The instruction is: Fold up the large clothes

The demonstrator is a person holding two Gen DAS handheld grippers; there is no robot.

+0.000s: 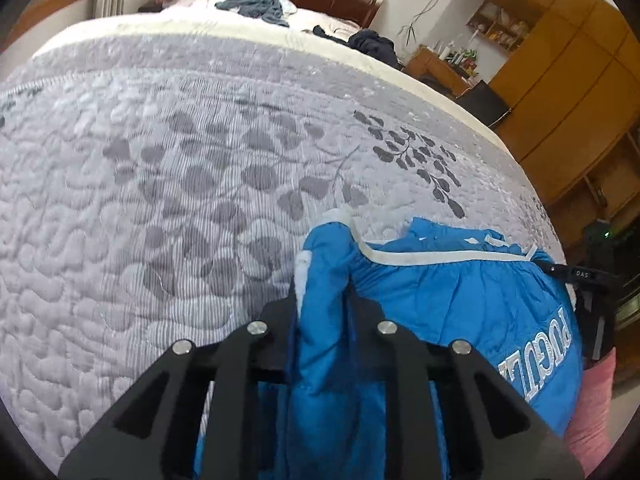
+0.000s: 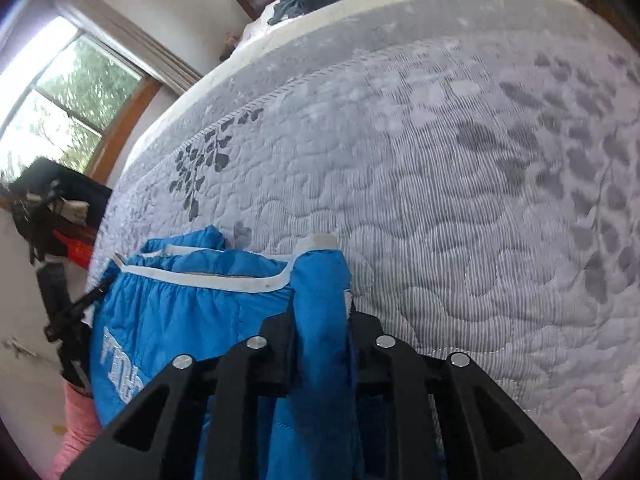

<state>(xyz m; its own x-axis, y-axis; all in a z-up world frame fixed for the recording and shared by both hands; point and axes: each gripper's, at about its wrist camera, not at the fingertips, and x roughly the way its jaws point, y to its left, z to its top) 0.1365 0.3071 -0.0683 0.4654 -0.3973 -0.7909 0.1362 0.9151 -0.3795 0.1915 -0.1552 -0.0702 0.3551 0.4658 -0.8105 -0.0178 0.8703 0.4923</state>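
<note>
Both hand-held grippers are pinching the blue puffer jacket (image 1: pixel 440 300): left hand-held gripper (image 1: pixel 322 312) clamped on one end, right hand-held gripper (image 2: pixel 320 320) on the other. The jacket hangs stretched between them above the quilted bed (image 1: pixel 180 160), probably to spread it flat for folding.

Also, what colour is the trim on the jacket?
White, on the blue jacket; the trim shows best in the left wrist view.

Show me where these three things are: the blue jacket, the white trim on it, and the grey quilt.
blue jacket (image 1: pixel 460 304), left wrist view, on its puffy blue body.
white trim (image 2: pixel 208 278), right wrist view, on the band along the edge.
grey quilt (image 1: pixel 160 184), left wrist view, on a bare stitched part.
</note>
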